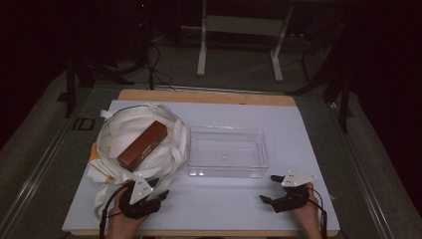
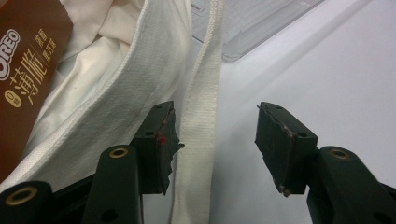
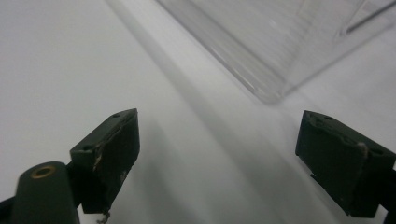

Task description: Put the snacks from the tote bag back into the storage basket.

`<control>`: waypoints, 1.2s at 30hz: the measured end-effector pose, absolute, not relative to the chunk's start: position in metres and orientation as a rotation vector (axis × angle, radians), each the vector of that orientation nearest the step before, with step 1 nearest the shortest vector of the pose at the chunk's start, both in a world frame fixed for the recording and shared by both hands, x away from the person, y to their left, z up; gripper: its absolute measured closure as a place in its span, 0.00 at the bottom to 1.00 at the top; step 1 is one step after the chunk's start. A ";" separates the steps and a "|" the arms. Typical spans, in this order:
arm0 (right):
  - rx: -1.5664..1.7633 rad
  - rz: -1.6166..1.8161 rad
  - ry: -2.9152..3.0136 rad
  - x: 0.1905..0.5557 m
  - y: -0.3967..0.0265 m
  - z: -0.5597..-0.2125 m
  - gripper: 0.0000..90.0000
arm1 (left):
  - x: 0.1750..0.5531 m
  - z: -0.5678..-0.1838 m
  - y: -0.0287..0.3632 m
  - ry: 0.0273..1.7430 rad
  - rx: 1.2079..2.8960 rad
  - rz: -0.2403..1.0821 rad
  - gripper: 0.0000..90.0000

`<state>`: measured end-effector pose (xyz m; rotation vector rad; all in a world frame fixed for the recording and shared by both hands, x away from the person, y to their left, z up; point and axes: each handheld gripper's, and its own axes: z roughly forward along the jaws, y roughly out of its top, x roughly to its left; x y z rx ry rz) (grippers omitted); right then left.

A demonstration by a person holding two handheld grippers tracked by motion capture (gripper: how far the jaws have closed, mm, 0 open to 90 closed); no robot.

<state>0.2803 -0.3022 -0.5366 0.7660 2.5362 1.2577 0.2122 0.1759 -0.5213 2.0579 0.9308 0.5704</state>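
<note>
At the bag's near edge, the left gripper is held unclenched around the white strap, not yet pinched. The right gripper rests released near the clear tray; closing on the strap is judged next

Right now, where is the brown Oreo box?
In the high view the brown Oreo box lies in the open white cloth bag at table left, left of the clear plastic tray, beyond the left gripper.

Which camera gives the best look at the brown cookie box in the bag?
The high view: it shows the whole box lying across the open white bag. The left gripper view catches one end of the box at its left edge, close enough to read the Oreo lettering. The right gripper view faces the clear tray instead.
</note>
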 end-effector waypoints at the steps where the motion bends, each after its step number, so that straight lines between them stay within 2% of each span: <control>1: 0.765 1.290 2.531 0.280 -0.304 -0.536 0.15 | 0.212 -0.522 0.176 0.933 2.058 0.568 0.53; 13: 0.753 1.262 2.563 0.281 -0.301 -0.538 0.15 | 0.210 -0.518 0.177 0.937 2.068 0.560 0.53; 36: 0.681 1.231 2.557 0.277 -0.298 -0.538 0.15 | 0.201 -0.485 0.182 0.909 2.052 0.575 0.53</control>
